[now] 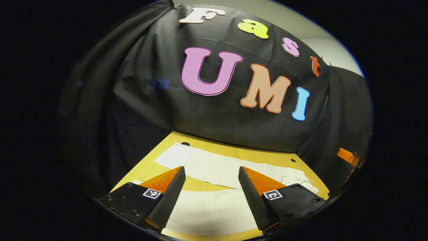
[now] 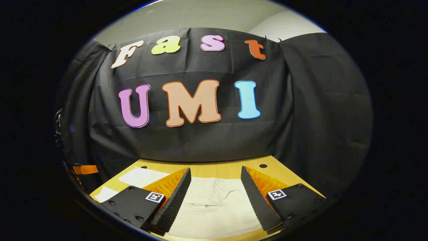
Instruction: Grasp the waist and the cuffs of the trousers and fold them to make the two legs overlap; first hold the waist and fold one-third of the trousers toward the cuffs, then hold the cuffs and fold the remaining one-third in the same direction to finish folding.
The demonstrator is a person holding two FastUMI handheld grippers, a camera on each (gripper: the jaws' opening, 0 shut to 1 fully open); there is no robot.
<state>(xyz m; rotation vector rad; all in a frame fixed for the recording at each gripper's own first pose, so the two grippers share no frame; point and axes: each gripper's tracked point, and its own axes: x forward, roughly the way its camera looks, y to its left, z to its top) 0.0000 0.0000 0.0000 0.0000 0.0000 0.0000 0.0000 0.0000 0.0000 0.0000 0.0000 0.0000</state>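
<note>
Left gripper view, left to right:
- Black cloth wall hung behind the yellow wooden table; no obstruction between fingers and fabric.
- Small dark hole near the table's far left edge, a second hole toward the right.
- Orange part of the other gripper at the far right edge, state not readable from here.
- White trousers laid flat on the table, two legs separated by a strip of bare wood: one leg stretched across the far side, frayed end at the right; the other leg spread directly beneath the fingers.
- Left gripper: fingers spread wide, nothing held; contact with the fabric below not determinable.

Right gripper view, left to right:
- Orange piece of the other gripper at the left edge.
- Same table, with one dark hole at the far right, wall cloth behind.
- Trousers flat, leg ends visible at the left, waist section with fly seam and wrinkles lying between the fingers.
- Right gripper: fingers spread wide, nothing clamped, positioned just above the waist fabric; contact not determinable.
</note>
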